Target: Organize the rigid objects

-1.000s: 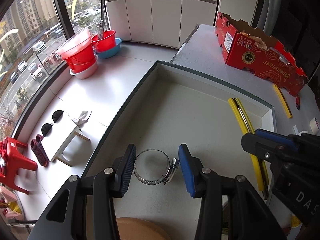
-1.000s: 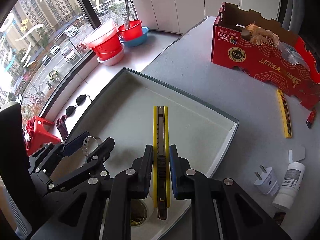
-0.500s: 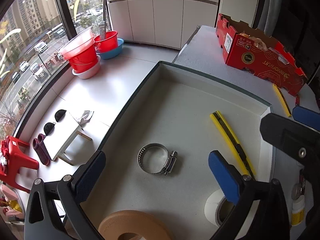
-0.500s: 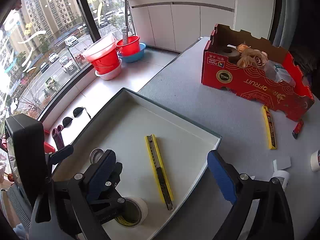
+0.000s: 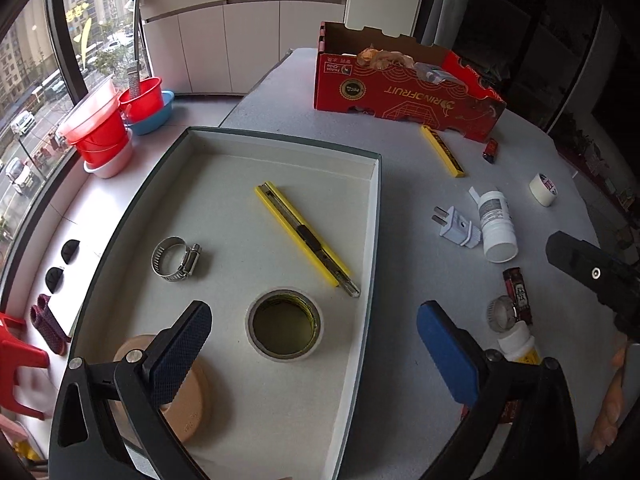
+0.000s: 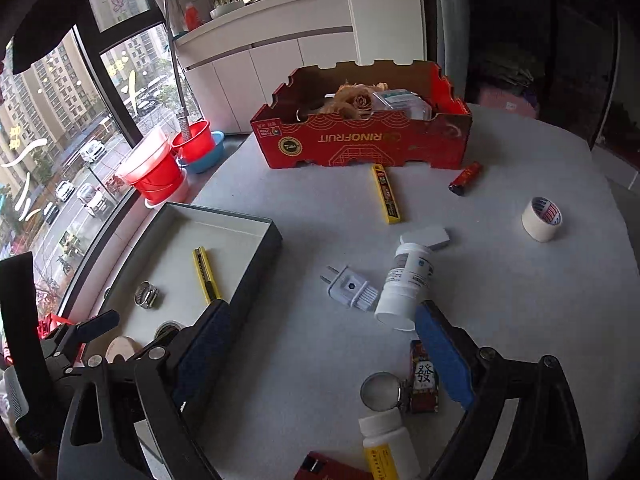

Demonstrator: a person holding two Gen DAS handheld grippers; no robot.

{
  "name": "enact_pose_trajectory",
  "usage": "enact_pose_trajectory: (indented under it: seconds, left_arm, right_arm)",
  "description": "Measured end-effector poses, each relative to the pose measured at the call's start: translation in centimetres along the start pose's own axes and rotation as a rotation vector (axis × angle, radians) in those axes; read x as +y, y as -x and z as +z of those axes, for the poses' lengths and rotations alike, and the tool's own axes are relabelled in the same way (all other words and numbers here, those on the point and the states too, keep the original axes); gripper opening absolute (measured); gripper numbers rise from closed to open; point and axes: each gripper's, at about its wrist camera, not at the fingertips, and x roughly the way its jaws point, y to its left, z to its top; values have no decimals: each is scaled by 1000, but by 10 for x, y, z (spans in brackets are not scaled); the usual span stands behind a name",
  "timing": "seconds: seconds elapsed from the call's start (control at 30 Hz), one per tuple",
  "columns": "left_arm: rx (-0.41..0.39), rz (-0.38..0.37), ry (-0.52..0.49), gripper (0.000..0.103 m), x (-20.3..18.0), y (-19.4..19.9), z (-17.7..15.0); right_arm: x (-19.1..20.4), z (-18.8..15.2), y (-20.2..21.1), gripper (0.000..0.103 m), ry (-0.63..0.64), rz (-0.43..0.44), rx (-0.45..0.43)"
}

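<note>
A grey-rimmed tray [image 5: 374, 216] holds a metal hose clamp [image 5: 176, 259], a yellow utility knife [image 5: 306, 236], a tape roll [image 5: 285, 324] and a tan disc [image 5: 192, 396]. My left gripper [image 5: 314, 356] hangs open above the tray's near right part, touching nothing. My right gripper [image 6: 324, 354] is open over the grey table, right of the tray [image 6: 276, 236], and is empty. In the right wrist view the knife [image 6: 206, 274] and clamp [image 6: 146, 294] lie inside the tray. Loose on the table are a white plug [image 6: 350, 286], a white bottle [image 6: 406, 286] and a second clamp [image 6: 380, 390].
A red cardboard box [image 6: 360, 144] stands at the back of the table. In front of it lie a yellow blade case [image 6: 386, 194], a red lighter [image 6: 466, 178] and a white tape roll [image 6: 542, 218]. A yellow-labelled bottle [image 6: 388, 446] and a red pack [image 6: 424, 376] are nearest.
Both grippers opened, leaving the hose clamp and the yellow knife in the tray. Both then pulled back and rose, the right one swinging over the table.
</note>
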Motion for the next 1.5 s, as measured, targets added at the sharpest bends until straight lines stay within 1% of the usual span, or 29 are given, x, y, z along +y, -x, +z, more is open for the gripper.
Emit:
enact_pose_trajectory:
  seconds: [0.13,0.23,0.43,0.5,0.57,0.7,0.77,0.83,0.9,0.97,1.07,1.1,1.17,1.23,1.37,1.43,1.5]
  left_arm:
    - [21,-16,-90,103,-41,0,-19]
    - [35,-47,-135,103,-68,2,-37]
    - [65,-42,-241,103,-113,-5,-73]
    - [82,-50,-259,103,-122,-9,-82]
    - [88,-42,-282,103,-131,-14,-86]
    - [82,-48,-295,103,-142,-20,-84]
    - [79,-44,-302,103,-145,-23,-81]
    - [114,-30,-319,102,-147,-31,-85]
    - [99,-45,-316,103,-143,-30,-88]
    - [90,-52,-319,103,-136,-28,-90]
    - [60,-18,-299,103,-121,-27,-87]
    - [60,-19,-288,103,-116,-27,-84]
    - [80,-50,-262,103,-104,-31,-79]
    - [70,-51,-277,103,-104,-32,-78]
    - [51,-54,-269,103,-104,-32,-81]
    - [40,-54,-260,103,-104,-32,-83]
    - [30,-52,-251,103,-103,-32,-82]
  right_arm:
    - [-53,-32,14,94,-98,-53,24]
    - [-84,-61,23,94,-179,-61,49]
    - [-120,-104,36,94,-299,-68,70]
    - [-128,-114,39,94,-330,-60,71]
    - [-132,-121,41,94,-345,-57,72]
    - [-135,-132,46,94,-353,-55,69]
    - [-135,-135,46,94,-357,-52,70]
    - [-135,-137,47,94,-355,-50,73]
    - [-133,-139,48,94,-341,-54,68]
    - [-130,-140,48,94,-307,-58,64]
    - [-120,-141,46,94,-215,-54,67]
    - [-116,-143,44,94,-174,-41,67]
    - [-106,-145,41,94,-72,3,65]
    - [-92,-146,36,94,61,37,68]
    - [-60,-147,23,94,343,34,49]
    - [-50,-146,12,94,438,38,59]
    - [-45,-145,2,94,491,50,80]
